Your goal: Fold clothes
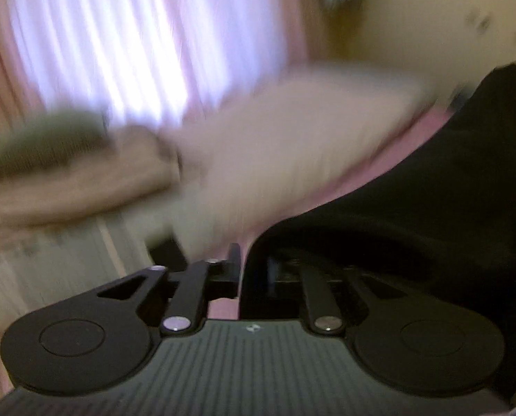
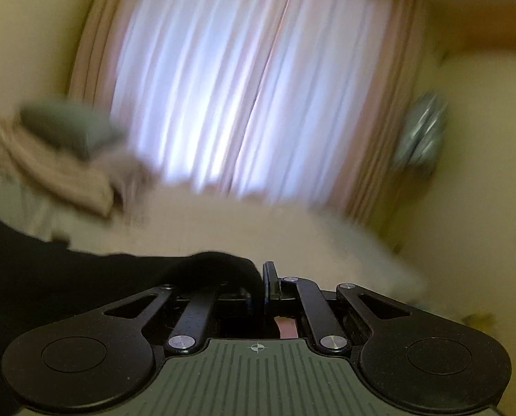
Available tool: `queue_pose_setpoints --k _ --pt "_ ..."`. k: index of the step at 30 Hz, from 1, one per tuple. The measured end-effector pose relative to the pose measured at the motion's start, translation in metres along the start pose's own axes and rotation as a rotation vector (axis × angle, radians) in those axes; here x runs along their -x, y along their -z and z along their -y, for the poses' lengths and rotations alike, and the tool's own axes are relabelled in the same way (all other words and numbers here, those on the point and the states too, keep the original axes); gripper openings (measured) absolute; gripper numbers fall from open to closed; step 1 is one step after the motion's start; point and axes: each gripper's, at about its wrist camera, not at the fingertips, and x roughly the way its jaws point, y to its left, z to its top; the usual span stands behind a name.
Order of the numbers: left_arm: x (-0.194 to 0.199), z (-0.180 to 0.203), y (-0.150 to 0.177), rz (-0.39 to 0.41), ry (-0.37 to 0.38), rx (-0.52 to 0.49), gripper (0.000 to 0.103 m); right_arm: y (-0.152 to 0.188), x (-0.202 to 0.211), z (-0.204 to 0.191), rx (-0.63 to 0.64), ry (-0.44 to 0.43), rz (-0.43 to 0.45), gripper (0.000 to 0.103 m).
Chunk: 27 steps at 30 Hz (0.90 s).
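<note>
- Black garment (image 1: 414, 190) hangs between both claws: soft, limp, light.
- Right claw (image 2: 259, 287) is clamped on its edge.
- Left claw (image 1: 239, 270): cloth drapes it; grip unclear.
- Best held at corners.

A home is shown, most likely a bedroom. A window is covered by white sheer curtains (image 2: 244, 97), framed by pink drapes (image 2: 383, 131) at either side. Cream walls (image 2: 473, 173) are seen beside the drapes. Below the curtains, a pale pillow (image 1: 292, 145) and a stack of folded clothes (image 2: 60, 163) are seen, though blurred.
</note>
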Motion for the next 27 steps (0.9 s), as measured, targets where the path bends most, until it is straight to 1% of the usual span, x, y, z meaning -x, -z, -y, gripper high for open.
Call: queue_pose_setpoints --k 1,2,3,4,5,6,8,9,10,11,12,13,14,16,18,20,21,23,25,26,27 --pt "-0.032 0.0 0.006 -0.088 0.0 0.04 0.017 0.013 -0.045 -0.002 0.033 -0.027 -0.082 0.004" --pt "-0.053 0.0 0.014 -0.142 -0.007 0.07 0.017 0.029 -0.087 -0.007 0.075 -0.053 -0.166 0.004" --pt "-0.066 0.001 0.027 -0.176 -0.013 0.082 0.017 0.047 -0.126 -0.014 0.122 -0.079 -0.253 0.017" --pt "-0.072 0.003 0.041 -0.205 -0.017 0.091 0.017 0.064 -0.153 -0.021 0.159 -0.089 -0.298 0.055" --pt "-0.076 0.006 0.055 -0.233 -0.019 0.1 0.017 0.082 -0.172 -0.028 0.189 -0.09 -0.319 0.067" --pt "-0.076 0.009 0.068 -0.262 -0.017 0.12 0.017 0.096 -0.184 -0.033 0.201 -0.097 -0.331 0.071" --pt "-0.074 0.015 0.096 -0.321 -0.009 0.165 0.018 0.12 -0.193 -0.034 0.154 -0.142 -0.385 0.071" --pt "-0.07 0.017 0.11 -0.339 -0.003 0.188 0.022 0.131 -0.196 -0.033 0.125 -0.167 -0.417 0.071" --pt "-0.068 0.02 0.123 -0.351 0.014 0.214 0.031 0.141 -0.194 -0.032 0.09 -0.193 -0.449 0.071" --pt "-0.067 0.024 0.136 -0.362 0.033 0.241 0.036 0.15 -0.186 -0.032 0.05 -0.213 -0.477 0.071" --pt "-0.069 0.031 0.143 -0.369 0.052 0.264 0.045 0.16 -0.178 -0.031 0.008 -0.228 -0.504 0.071" --pt "-0.068 0.041 0.15 -0.373 0.077 0.281 0.051 0.169 -0.17 -0.031 -0.034 -0.242 -0.53 0.071" --pt "-0.067 0.051 0.156 -0.375 0.108 0.288 0.054 0.179 -0.162 -0.03 -0.072 -0.249 -0.557 0.071" --pt "-0.062 0.075 0.168 -0.381 0.173 0.29 0.064 0.197 -0.136 -0.029 -0.138 -0.255 -0.615 0.071" --pt "-0.071 0.096 0.174 -0.391 0.255 0.274 0.064 0.213 -0.112 -0.03 -0.199 -0.259 -0.675 0.071" --pt "-0.083 0.112 0.182 -0.399 0.304 0.263 0.064 0.228 -0.091 -0.035 -0.238 -0.262 -0.708 0.071" --pt "-0.089 0.117 0.187 -0.413 0.312 0.242 0.063 0.235 -0.084 -0.039 -0.248 -0.257 -0.727 0.071" --pt "-0.101 0.128 0.195 -0.445 0.321 0.19 0.053 0.25 -0.078 -0.047 -0.258 -0.243 -0.77 0.071" --pt "-0.11 0.127 0.203 -0.481 0.303 0.111 0.005 0.263 -0.078 -0.056 -0.26 -0.234 -0.807 0.071" --pt "-0.111 0.12 0.206 -0.492 0.294 0.092 0.002 0.268 -0.078 -0.059 -0.254 -0.229 -0.817 0.071" --pt "-0.109 0.108 0.206 -0.488 0.281 0.089 0.002 0.269 -0.078 -0.059 -0.244 -0.223 -0.819 0.07"
